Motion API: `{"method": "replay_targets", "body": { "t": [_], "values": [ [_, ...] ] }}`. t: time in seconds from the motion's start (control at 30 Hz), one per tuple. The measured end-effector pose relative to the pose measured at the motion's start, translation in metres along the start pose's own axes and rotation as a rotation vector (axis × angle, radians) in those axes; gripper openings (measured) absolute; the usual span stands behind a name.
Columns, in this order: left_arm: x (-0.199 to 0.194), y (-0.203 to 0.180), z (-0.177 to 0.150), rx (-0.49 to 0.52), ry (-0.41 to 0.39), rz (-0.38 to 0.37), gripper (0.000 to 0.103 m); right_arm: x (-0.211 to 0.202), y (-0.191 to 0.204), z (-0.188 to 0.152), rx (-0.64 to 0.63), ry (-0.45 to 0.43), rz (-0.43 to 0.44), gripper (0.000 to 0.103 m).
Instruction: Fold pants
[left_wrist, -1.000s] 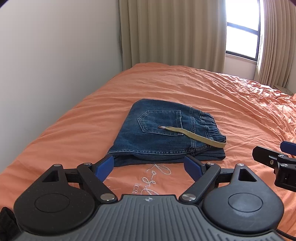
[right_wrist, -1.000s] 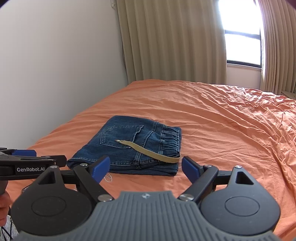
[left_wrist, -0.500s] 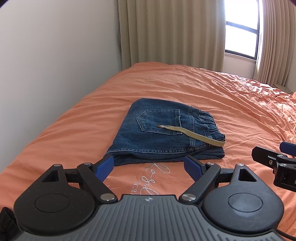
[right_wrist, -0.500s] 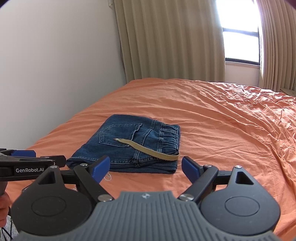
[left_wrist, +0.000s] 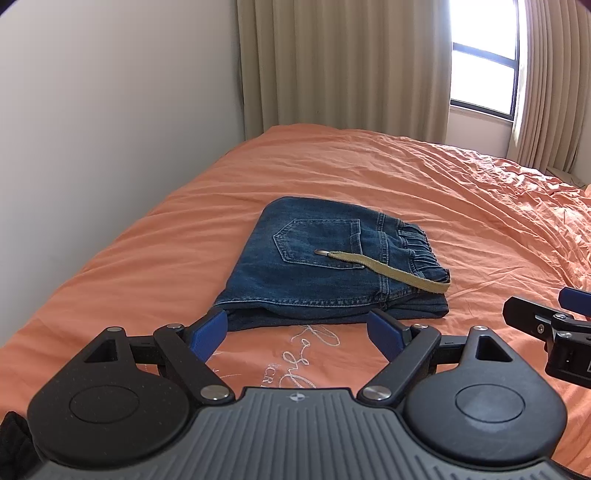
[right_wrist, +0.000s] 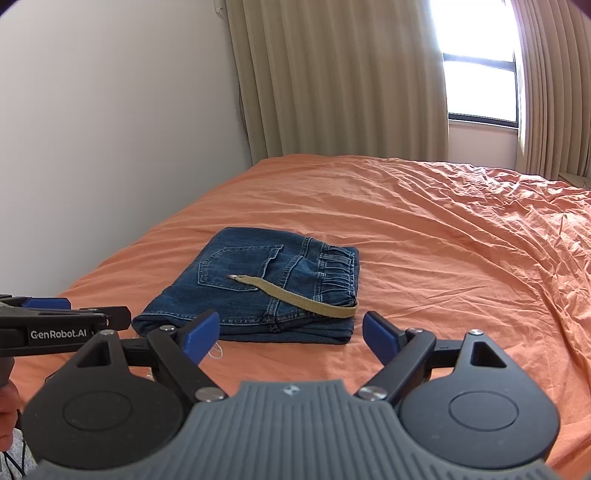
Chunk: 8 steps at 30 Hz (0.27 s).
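Observation:
The blue denim pants (left_wrist: 325, 266) lie folded into a compact rectangle on the orange bed, back pocket up, with a tan drawstring (left_wrist: 391, 271) across the top. They also show in the right wrist view (right_wrist: 258, 288). My left gripper (left_wrist: 297, 330) is open and empty, just short of the pants' near edge. My right gripper (right_wrist: 290, 330) is open and empty, a little back from the pants. The right gripper shows at the right edge of the left wrist view (left_wrist: 546, 321); the left gripper shows at the left of the right wrist view (right_wrist: 62, 323).
The orange bedsheet (right_wrist: 461, 258) is wrinkled toward the right. A white wall (left_wrist: 92, 147) runs along the bed's left side. Beige curtains (right_wrist: 332, 81) and a bright window (right_wrist: 480, 88) stand behind the bed. White embroidered lettering (left_wrist: 295, 354) marks the sheet near me.
Both grippers have drawn back and risen slightly from the pants; the pants look a little farther off. The pants have not moved. Both stay open.

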<state>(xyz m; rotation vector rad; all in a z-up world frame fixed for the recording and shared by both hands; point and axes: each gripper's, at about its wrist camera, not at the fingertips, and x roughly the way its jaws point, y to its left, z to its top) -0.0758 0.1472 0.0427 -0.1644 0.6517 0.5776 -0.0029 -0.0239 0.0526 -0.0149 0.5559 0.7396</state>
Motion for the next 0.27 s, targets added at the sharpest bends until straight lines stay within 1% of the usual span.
{"method": "replay_targets", "body": {
  "t": [0.27],
  "values": [
    [-0.0025,-0.0028,0.0002,0.003,-0.004,-0.004,0.1,0.0007,-0.0024,-0.0007,0.01,0.008,-0.003,0.081]
  ]
}}
